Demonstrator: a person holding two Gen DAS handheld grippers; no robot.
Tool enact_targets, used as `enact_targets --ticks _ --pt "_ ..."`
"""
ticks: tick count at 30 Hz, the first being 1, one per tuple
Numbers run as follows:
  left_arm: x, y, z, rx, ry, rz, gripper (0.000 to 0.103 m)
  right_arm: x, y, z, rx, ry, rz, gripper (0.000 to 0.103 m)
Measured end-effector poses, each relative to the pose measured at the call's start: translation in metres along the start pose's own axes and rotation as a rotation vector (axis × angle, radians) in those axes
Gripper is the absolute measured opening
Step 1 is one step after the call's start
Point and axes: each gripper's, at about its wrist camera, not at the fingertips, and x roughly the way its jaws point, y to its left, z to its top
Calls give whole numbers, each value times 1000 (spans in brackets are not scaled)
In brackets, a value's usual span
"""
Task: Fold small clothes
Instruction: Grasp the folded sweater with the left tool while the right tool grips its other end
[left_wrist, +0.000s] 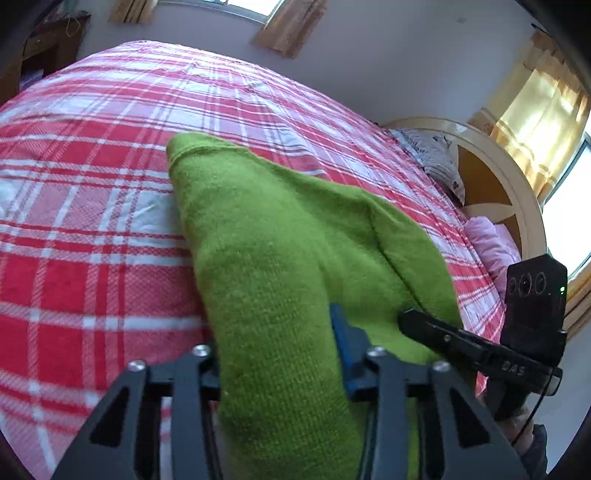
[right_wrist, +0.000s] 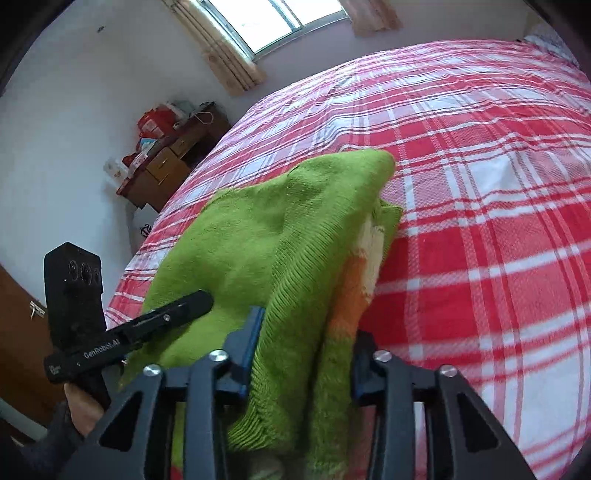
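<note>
A green knitted sweater (left_wrist: 266, 229) lies folded over on the bed, and its near edge is gathered up between my left gripper's (left_wrist: 273, 343) fingers, which are shut on the cloth. One blue pad (left_wrist: 343, 347) presses its right side; the other finger is hidden behind the knit. In the right wrist view the same sweater (right_wrist: 266, 221) shows a ribbed hem and an orange and cream patch (right_wrist: 351, 291). My right gripper (right_wrist: 306, 339) is shut on that bunched hem. Each view shows the other gripper beside it, the right gripper (left_wrist: 443, 336) and the left gripper (right_wrist: 166, 314), both resting on the sweater.
The bed's red and white checked sheet (left_wrist: 92, 221) stretches wide around the sweater. A rounded wooden headboard (left_wrist: 491, 177) with pillows (left_wrist: 436, 158) stands at the right. A cluttered wooden dresser (right_wrist: 166, 166) stands by the wall beyond the bed's far corner.
</note>
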Motion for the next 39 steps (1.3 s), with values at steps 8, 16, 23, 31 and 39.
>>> enact_targets --ticks 8,16,23,31,39 --pt "-68 -18 -57 10 158 37 39 -50 39 -64 63 110 125 33" --pt "-97 10 -120 -82 169 38 75 -71 57 -148 61 128 138 42" --pt "-83 1 -118 -42 71 51 87 -65 57 -148 19 -2 52 68" --pt "-79 -9 -123 31 11 62 57 -57 71 -147 -53 -36 -2 45" --pt "-104 -27 -125 103 -38 174 39 -72 133 -155 -232 -95 -170 36"
